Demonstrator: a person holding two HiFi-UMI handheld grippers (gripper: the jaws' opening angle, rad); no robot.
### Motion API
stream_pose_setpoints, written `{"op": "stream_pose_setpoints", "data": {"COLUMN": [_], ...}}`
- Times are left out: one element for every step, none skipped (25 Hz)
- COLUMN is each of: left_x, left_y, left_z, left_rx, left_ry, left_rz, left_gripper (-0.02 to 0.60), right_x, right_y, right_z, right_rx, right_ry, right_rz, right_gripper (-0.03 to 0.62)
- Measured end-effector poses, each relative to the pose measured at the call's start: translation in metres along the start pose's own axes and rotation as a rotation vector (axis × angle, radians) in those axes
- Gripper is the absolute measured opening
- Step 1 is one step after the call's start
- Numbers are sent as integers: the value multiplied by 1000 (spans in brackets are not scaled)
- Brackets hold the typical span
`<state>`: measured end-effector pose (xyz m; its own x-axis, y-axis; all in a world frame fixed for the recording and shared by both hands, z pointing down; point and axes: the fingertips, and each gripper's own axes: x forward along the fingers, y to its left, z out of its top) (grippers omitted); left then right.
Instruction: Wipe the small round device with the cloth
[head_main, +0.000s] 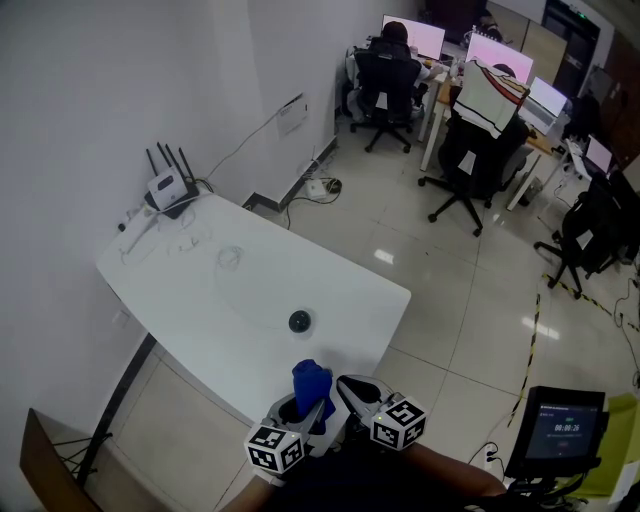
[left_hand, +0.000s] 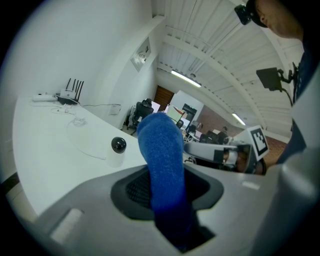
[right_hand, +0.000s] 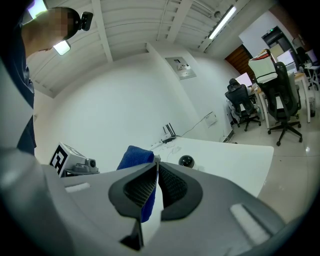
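Left gripper (left_hand: 167, 195) clamps cloth (left_hand: 161, 150); its view, unlike head view, shows device (left_hand: 117, 149) white-bodied

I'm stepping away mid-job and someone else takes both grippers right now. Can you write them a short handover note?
Left gripper: shut on the cloth, which stands up out of its jaws.
Right gripper: shut, nothing in it, close beside the left one.
Device: sits on the table near its front edge, ahead of both grippers. The cloth is not touching it.
Done: cloth is in hand.
Left: bring the cloth to the device and wipe it.
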<state>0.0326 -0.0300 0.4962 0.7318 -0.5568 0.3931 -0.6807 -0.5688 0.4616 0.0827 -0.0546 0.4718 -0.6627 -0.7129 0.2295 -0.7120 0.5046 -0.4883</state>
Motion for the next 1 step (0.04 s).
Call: {"op": "stream_pose_setpoints", "data": {"left_x": [0], "left_y": [0], "left_z": [0], "left_rx": [0], "left_ry": [0], "left_rz": [0], "left_gripper": [149], "right_x": [0], "right_y": [0], "right_z": [0], "right_rx": [0], "right_ry": [1], "right_rz": [0], "right_gripper": [21]}}
